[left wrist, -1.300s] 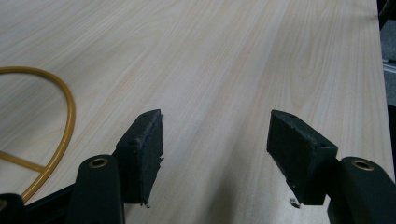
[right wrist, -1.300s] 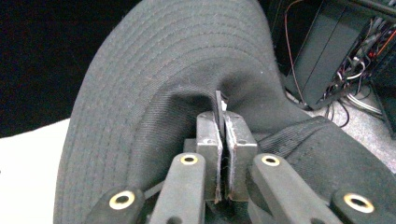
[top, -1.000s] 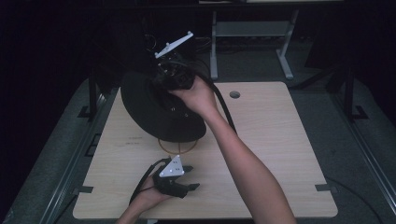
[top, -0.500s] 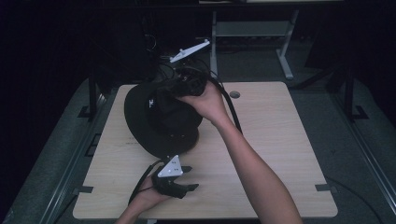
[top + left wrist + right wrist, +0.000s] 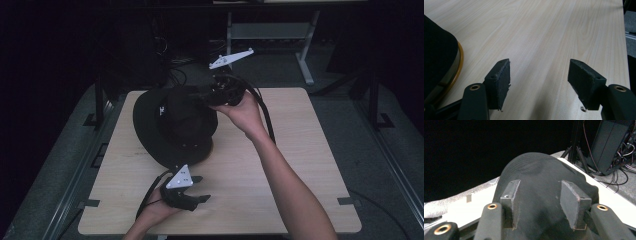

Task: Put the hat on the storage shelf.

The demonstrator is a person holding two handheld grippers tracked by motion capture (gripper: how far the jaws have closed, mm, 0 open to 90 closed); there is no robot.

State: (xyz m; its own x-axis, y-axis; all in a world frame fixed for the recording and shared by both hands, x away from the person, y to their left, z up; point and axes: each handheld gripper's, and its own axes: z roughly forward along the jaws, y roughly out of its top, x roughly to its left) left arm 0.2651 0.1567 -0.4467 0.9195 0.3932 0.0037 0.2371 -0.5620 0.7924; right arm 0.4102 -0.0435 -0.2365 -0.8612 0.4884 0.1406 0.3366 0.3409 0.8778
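The black hat (image 5: 175, 125) sits on the left half of the bench (image 5: 300, 165), its brim over a yellow ring (image 5: 460, 62). The right tool (image 5: 202, 97) is at the crown; its jaws have just been opening and stand released, with the crown between them. The left tool (image 5: 197, 192) rests released near the front edge, just beside the brim
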